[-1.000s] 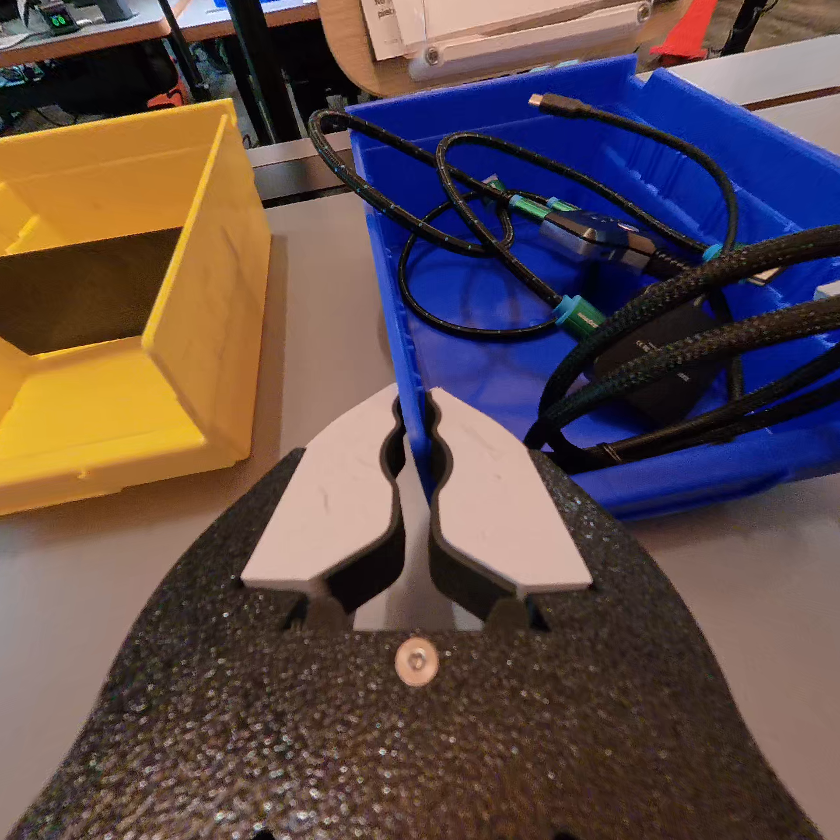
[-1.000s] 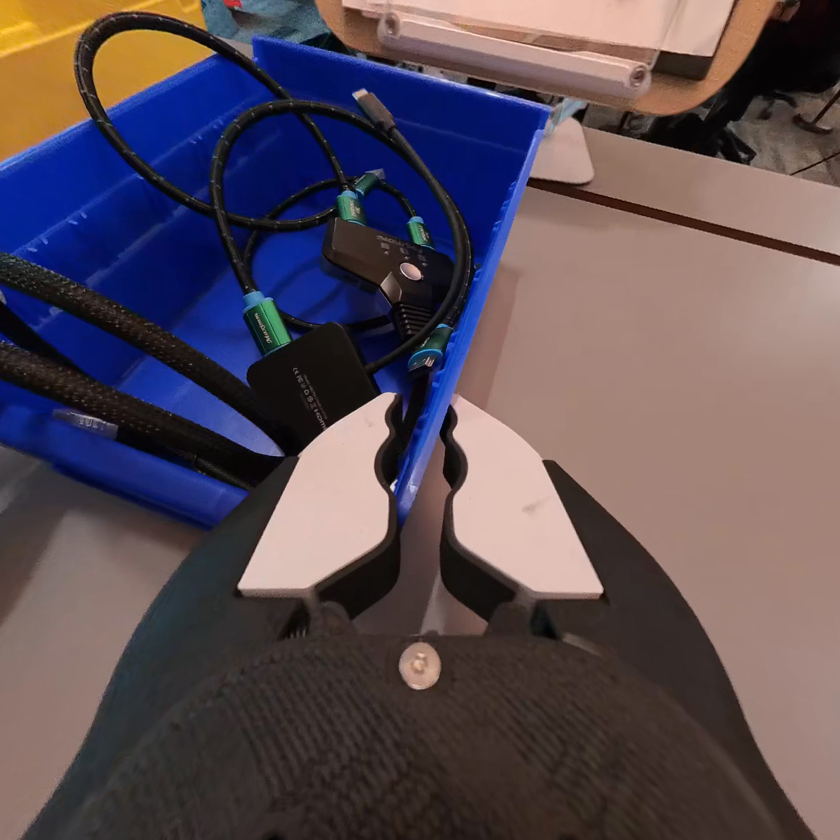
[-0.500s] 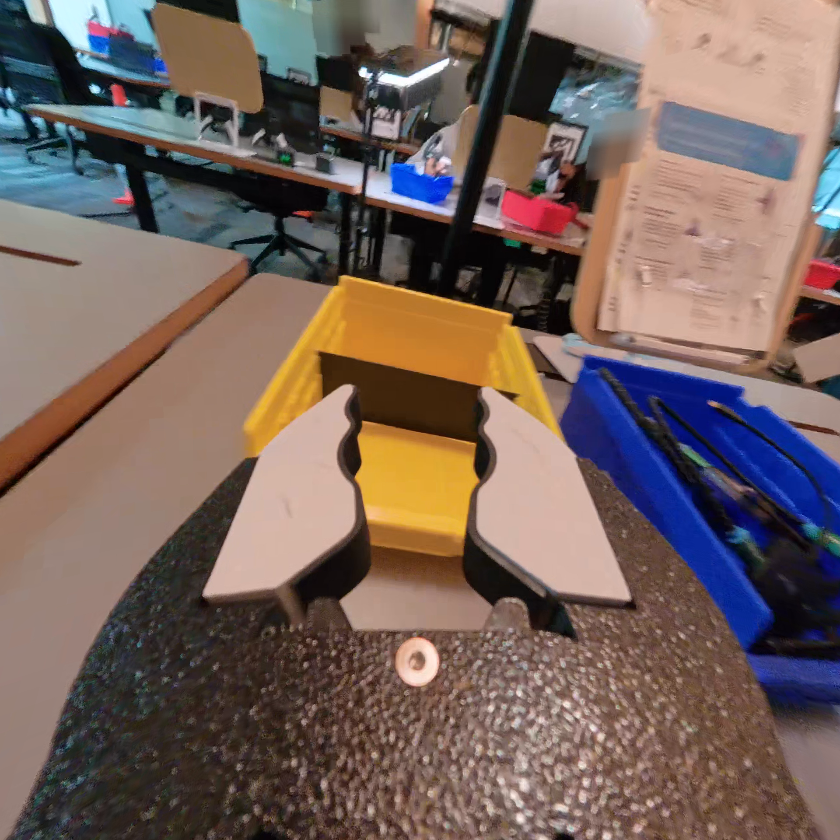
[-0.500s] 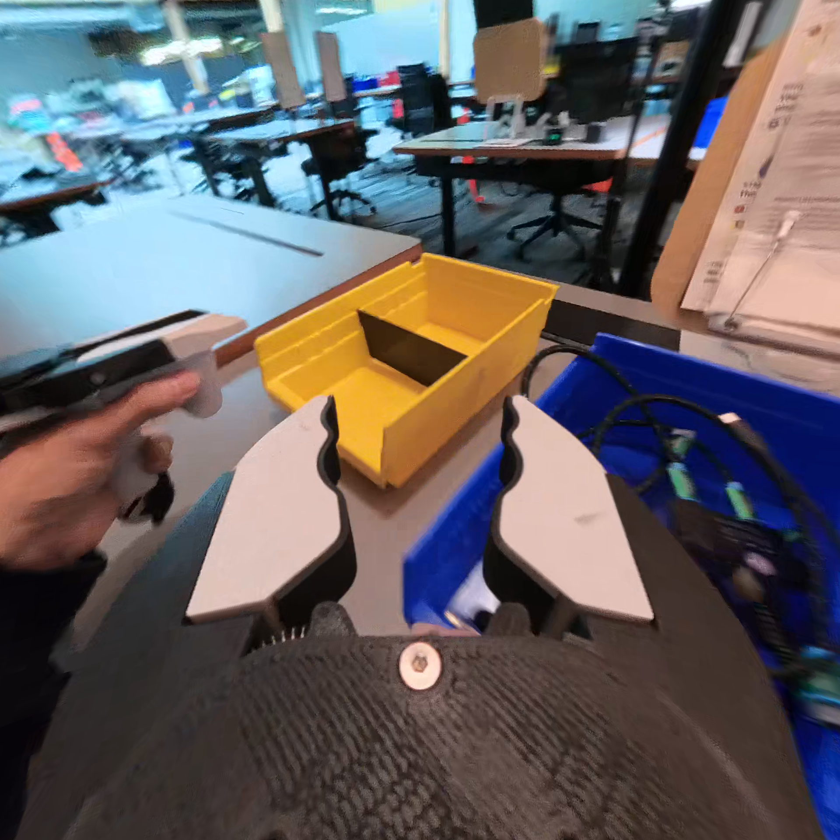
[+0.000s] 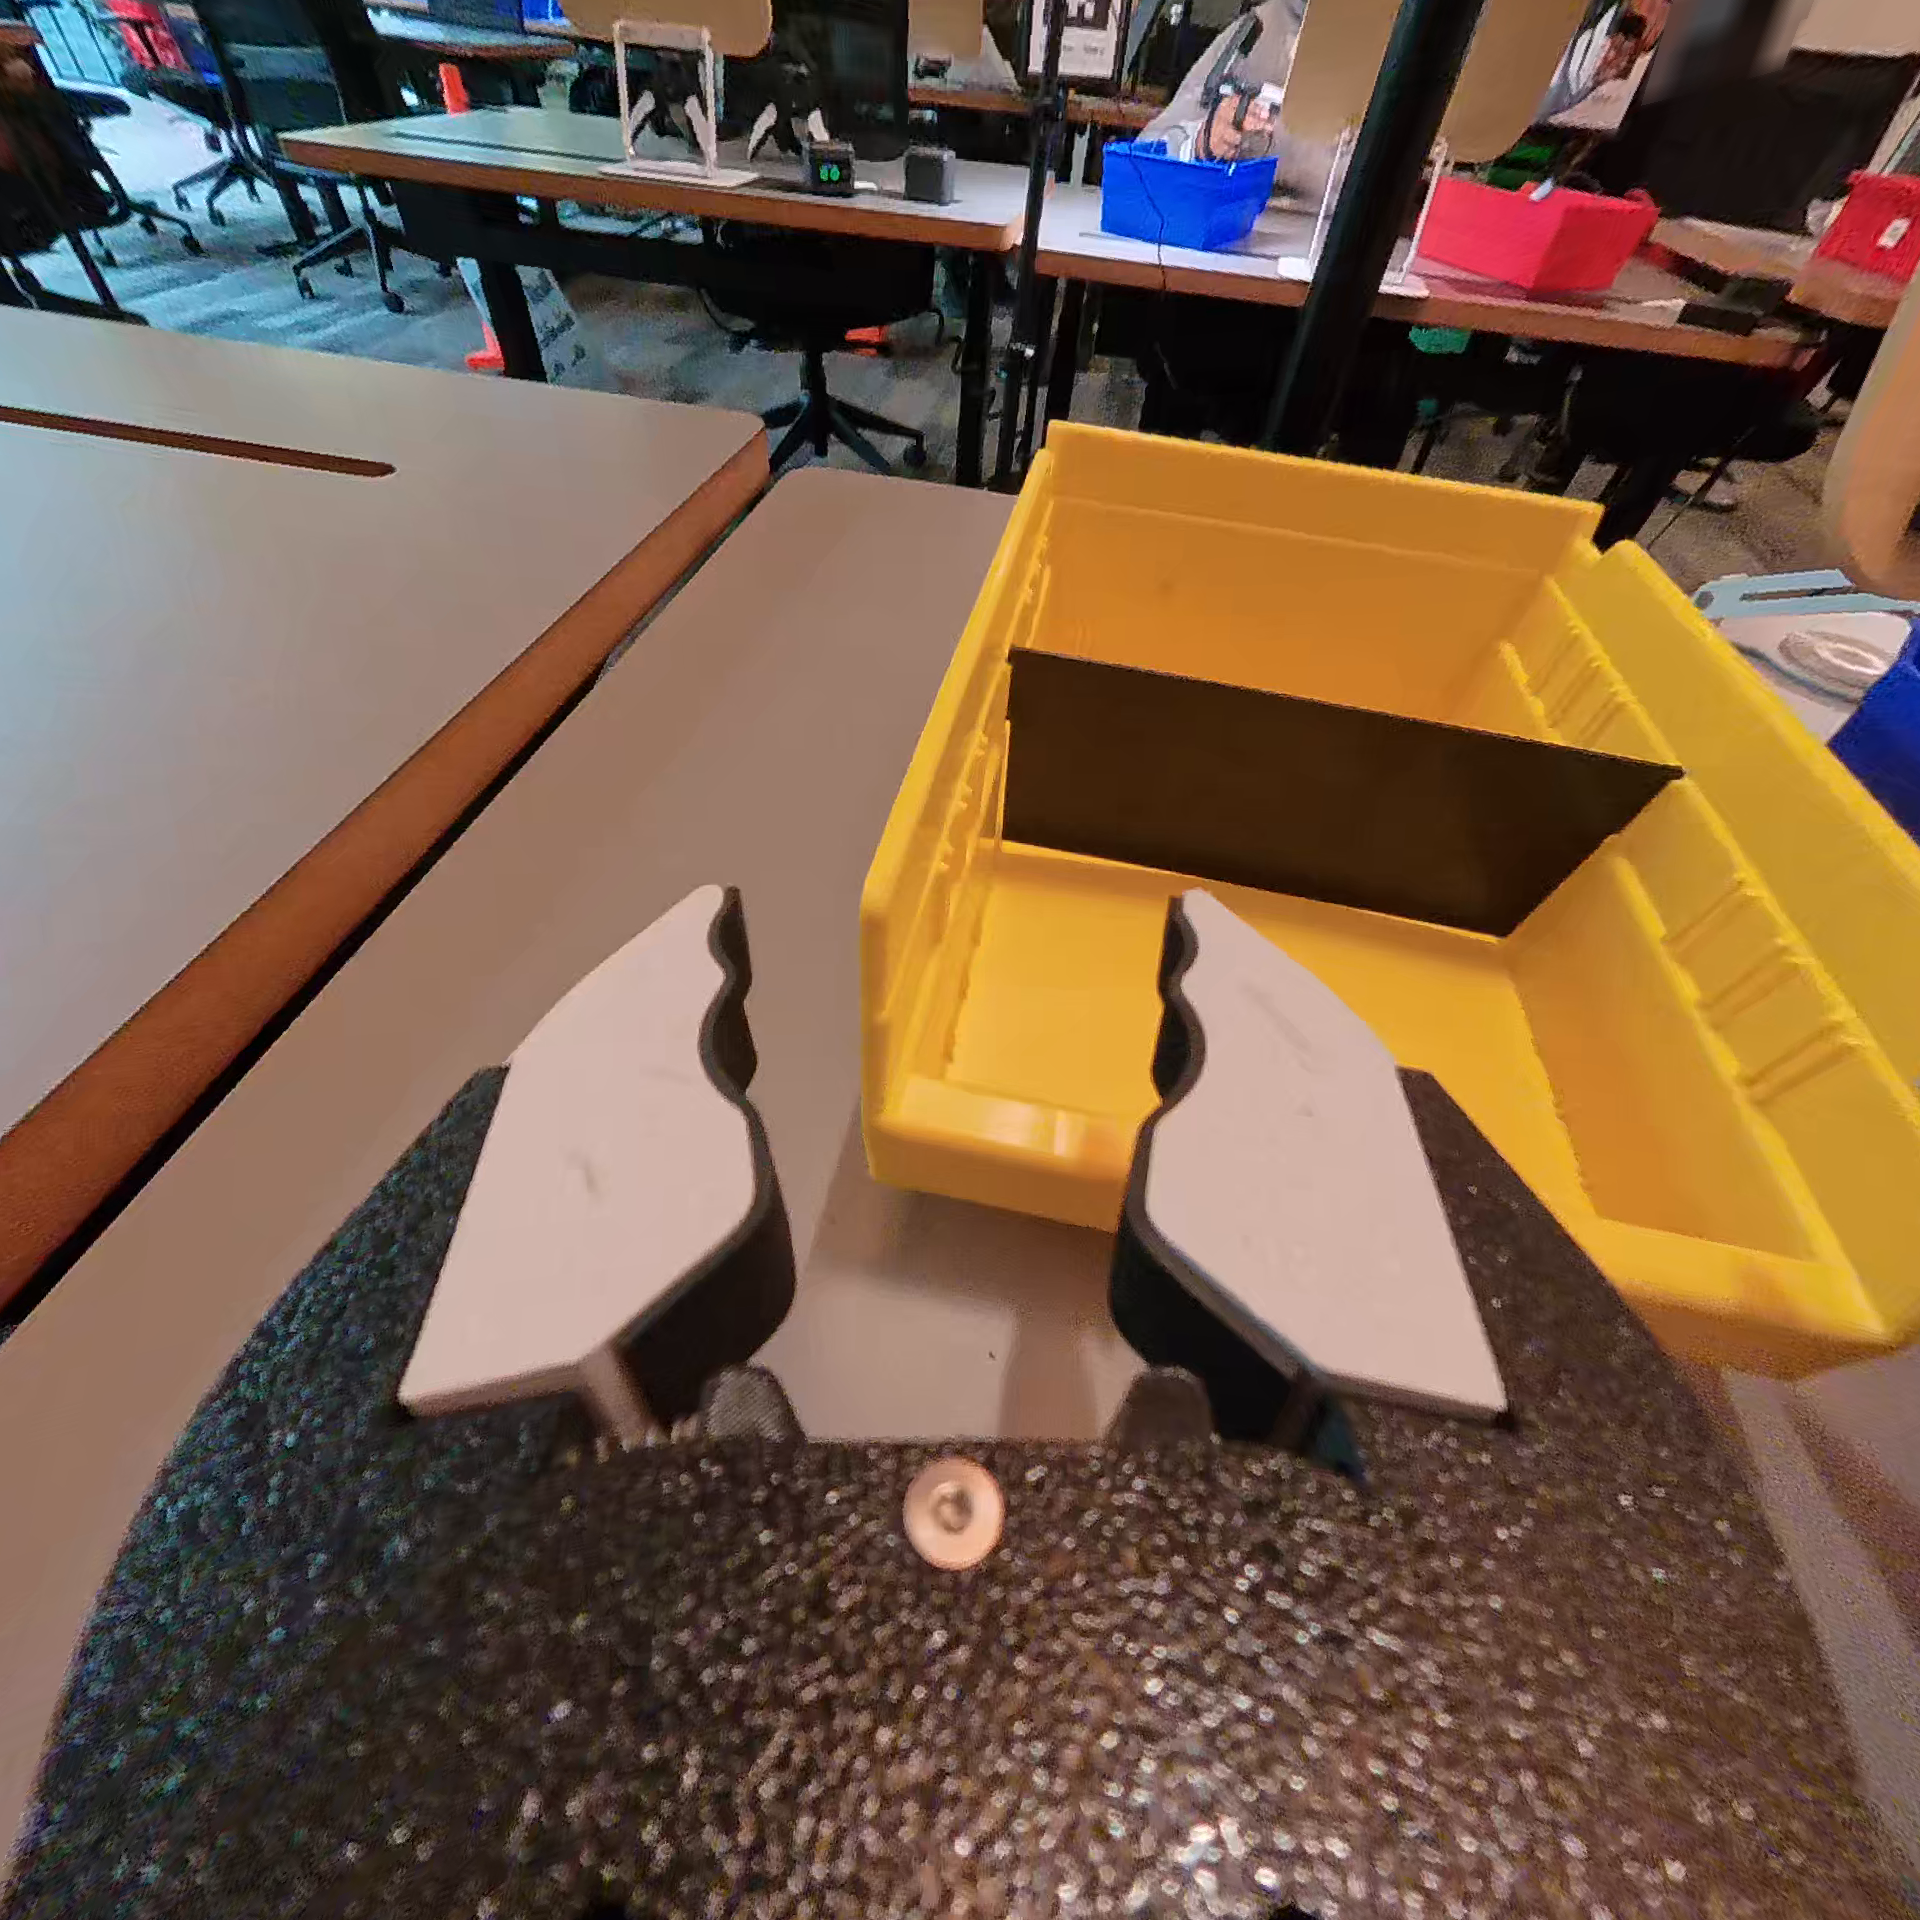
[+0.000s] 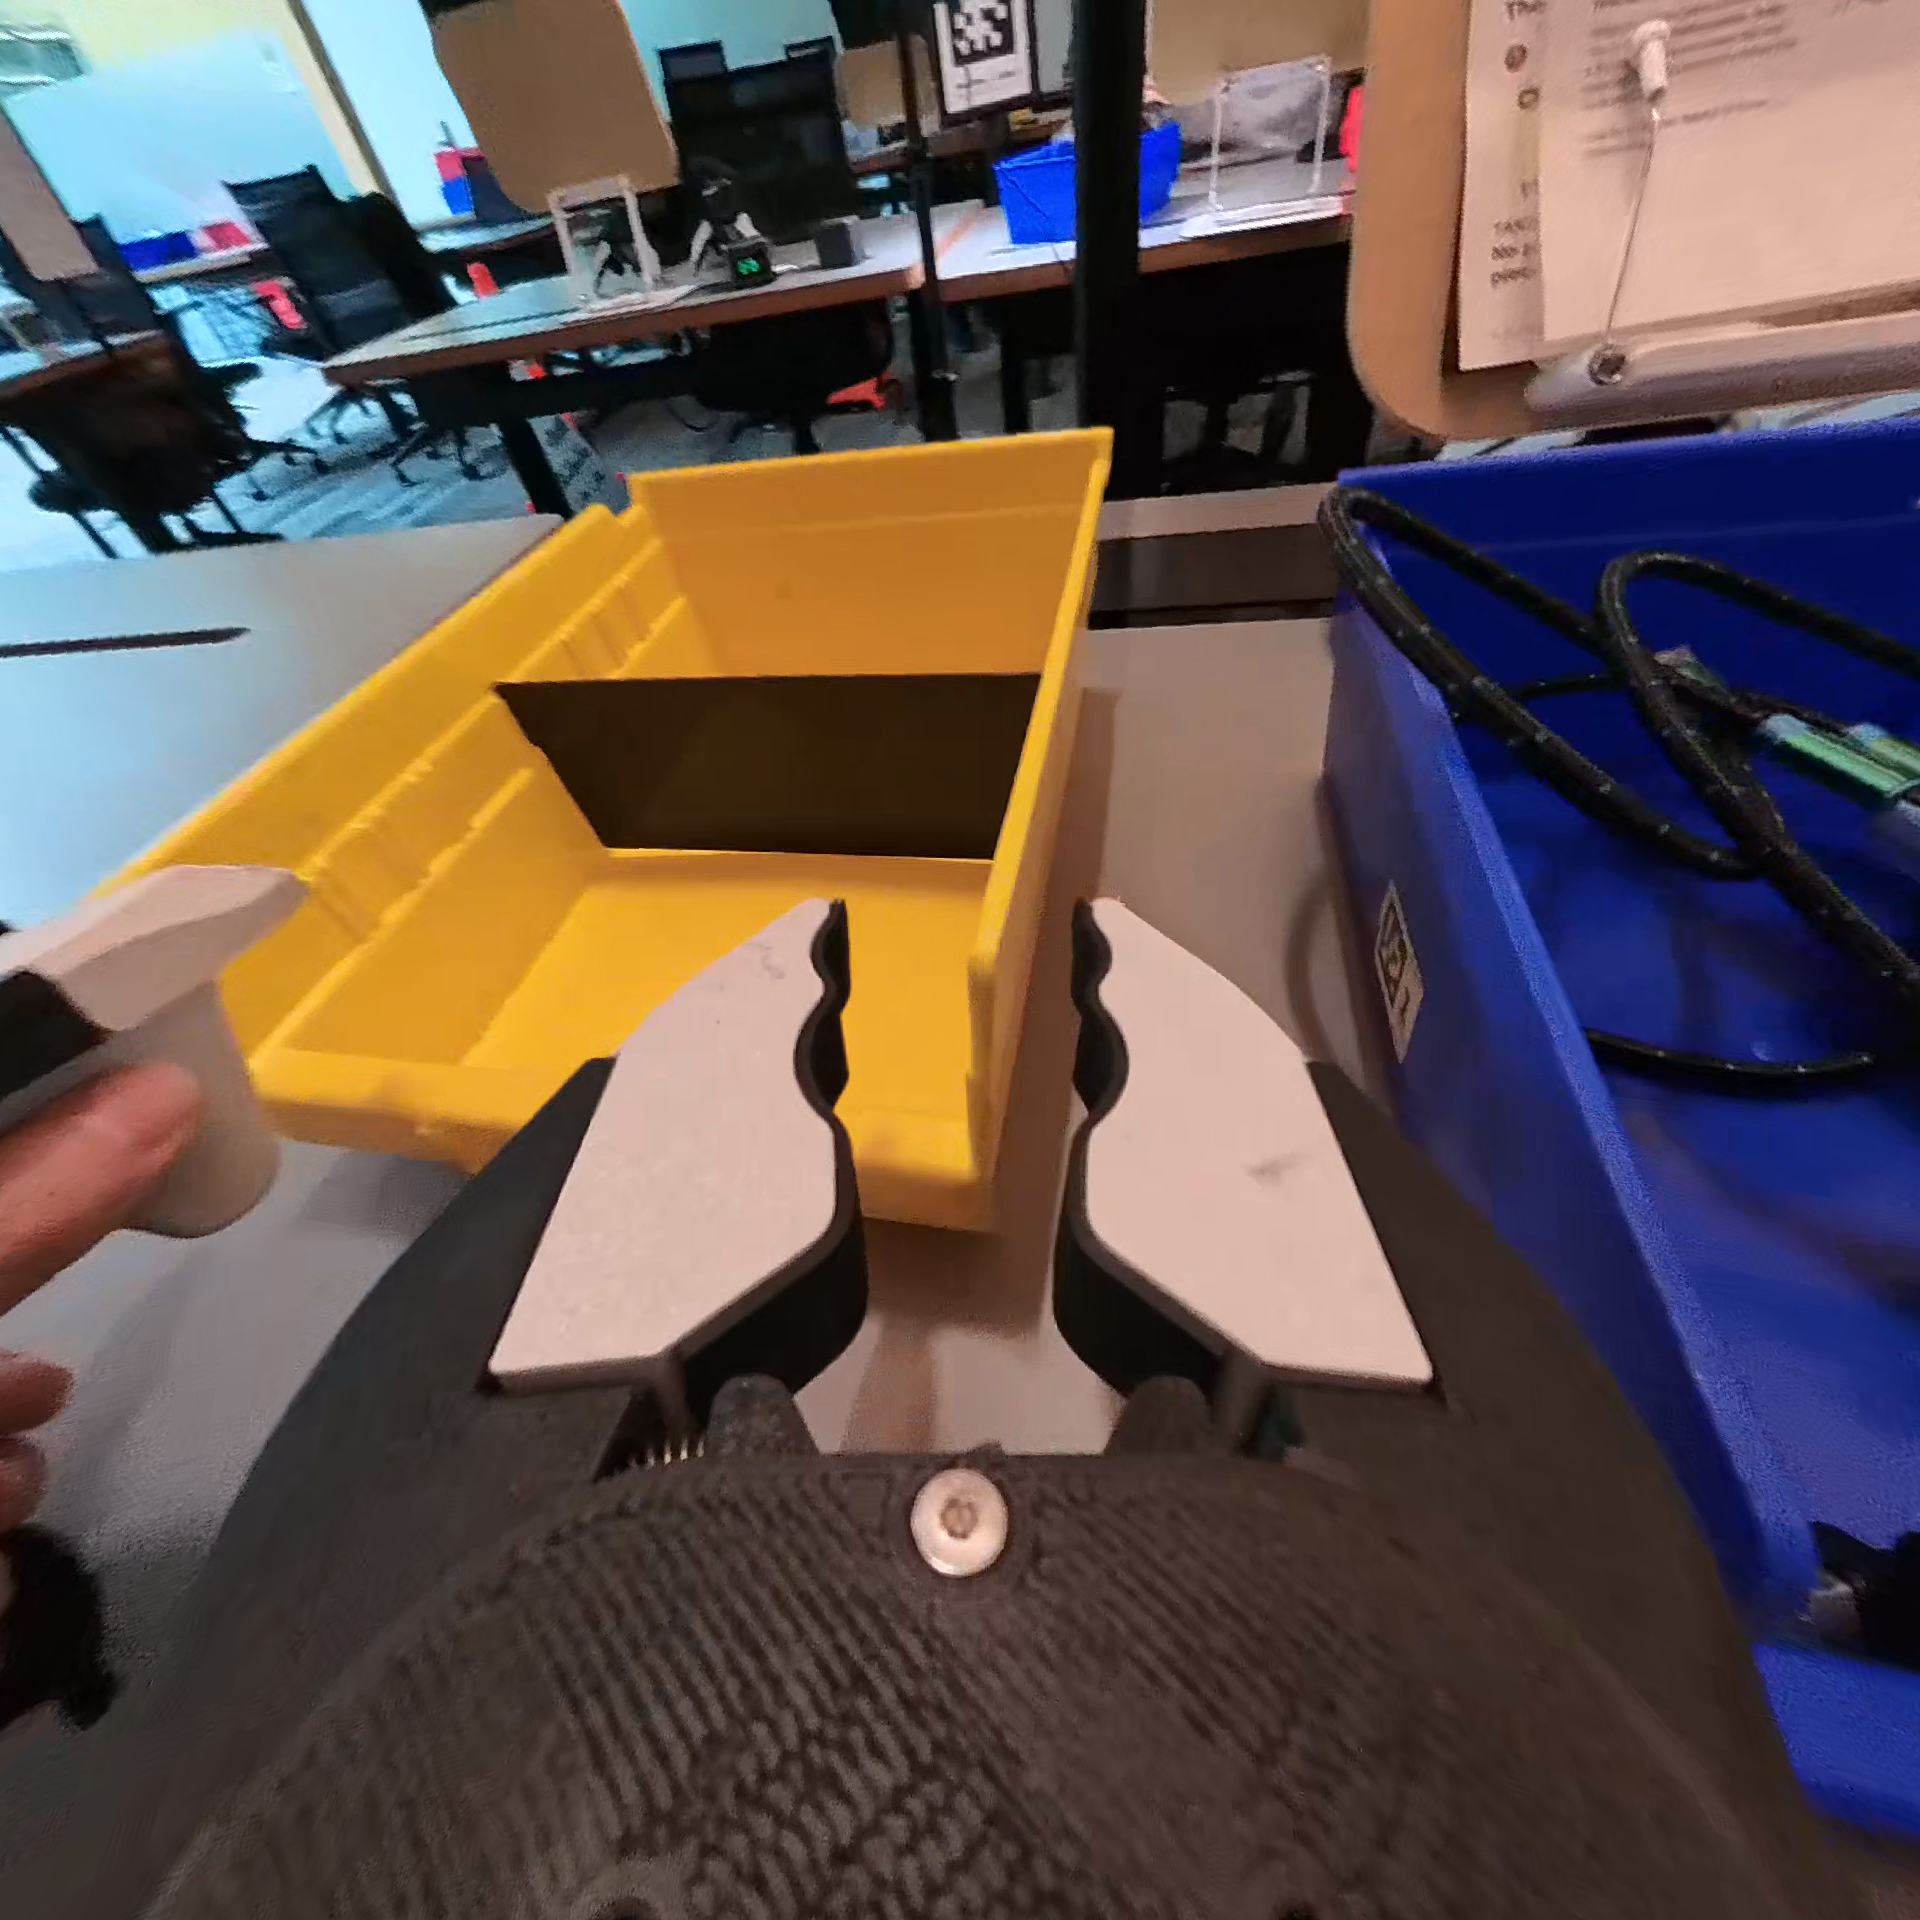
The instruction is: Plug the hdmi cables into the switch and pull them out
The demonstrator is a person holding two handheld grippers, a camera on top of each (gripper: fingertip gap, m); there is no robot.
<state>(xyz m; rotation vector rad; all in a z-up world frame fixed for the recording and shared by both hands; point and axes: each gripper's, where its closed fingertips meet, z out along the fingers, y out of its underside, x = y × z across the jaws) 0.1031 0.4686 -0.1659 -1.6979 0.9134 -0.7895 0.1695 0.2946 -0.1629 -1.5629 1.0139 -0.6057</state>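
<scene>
Black braided HDMI cables (image 6: 1662, 727) with green plugs (image 6: 1870, 758) lie in the blue bin (image 6: 1558, 1039) at the right of the right wrist view. The switch does not show in either view. My right gripper (image 6: 958, 920) is open and empty, above the table, pointing at the near right corner of the yellow bin (image 6: 862, 457). My left gripper (image 5: 951, 914) is wide open and empty, in front of the yellow bin's (image 5: 1299, 488) near left corner. It also shows at the left of the right wrist view (image 6: 156, 925), held by a hand (image 6: 83, 1143).
The yellow bin holds only a black divider (image 5: 1299, 790), also seen from the right (image 6: 790, 769). A corner of the blue bin (image 5: 1886, 748) shows at the far right. A second table (image 5: 260, 675) stands to the left across a gap. A clipboard stand (image 6: 1662, 208) is behind the blue bin.
One second ago both grippers were nearly shut astride the blue bin's walls. Both have since opened, lifted off and swung left to face the yellow bin. The left opened wider in the last half second.
</scene>
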